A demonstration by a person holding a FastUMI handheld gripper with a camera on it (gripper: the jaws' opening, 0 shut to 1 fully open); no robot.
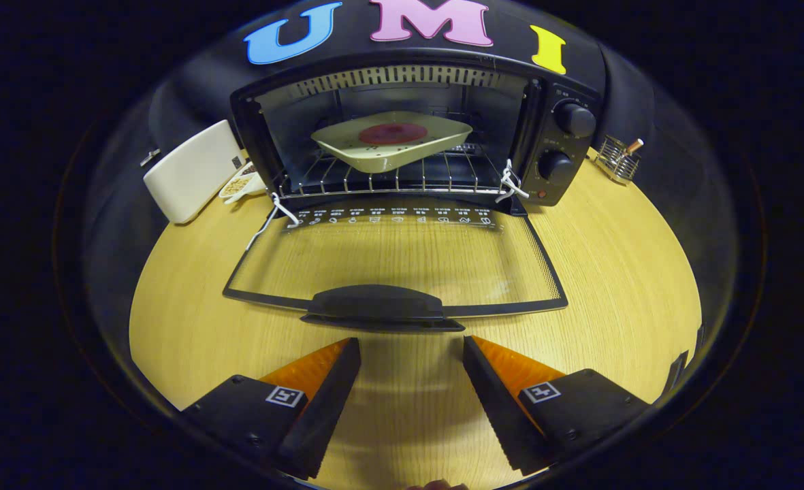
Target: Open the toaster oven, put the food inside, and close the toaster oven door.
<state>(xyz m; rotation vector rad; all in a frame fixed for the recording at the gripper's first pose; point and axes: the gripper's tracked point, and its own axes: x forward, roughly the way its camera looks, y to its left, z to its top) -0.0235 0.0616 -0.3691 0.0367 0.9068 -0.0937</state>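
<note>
A black toaster oven [565, 146] stands at the back of the wooden table with its glass door [395, 262] folded down flat toward me. On the wire rack [388, 178] inside sits a cream square dish [391, 143] holding a round dark-red piece of food [393, 133]. The door's black handle [381, 309] lies just ahead of my fingertips. My gripper [412, 350] is open, with nothing but bare table between its fingers.
Left of the oven a white flat box [190, 170] leans, with a small white dish of grains [240, 185] beside it. A small wire holder [618, 160] stands to the right of the oven. Bare table [633, 272] flanks the open door.
</note>
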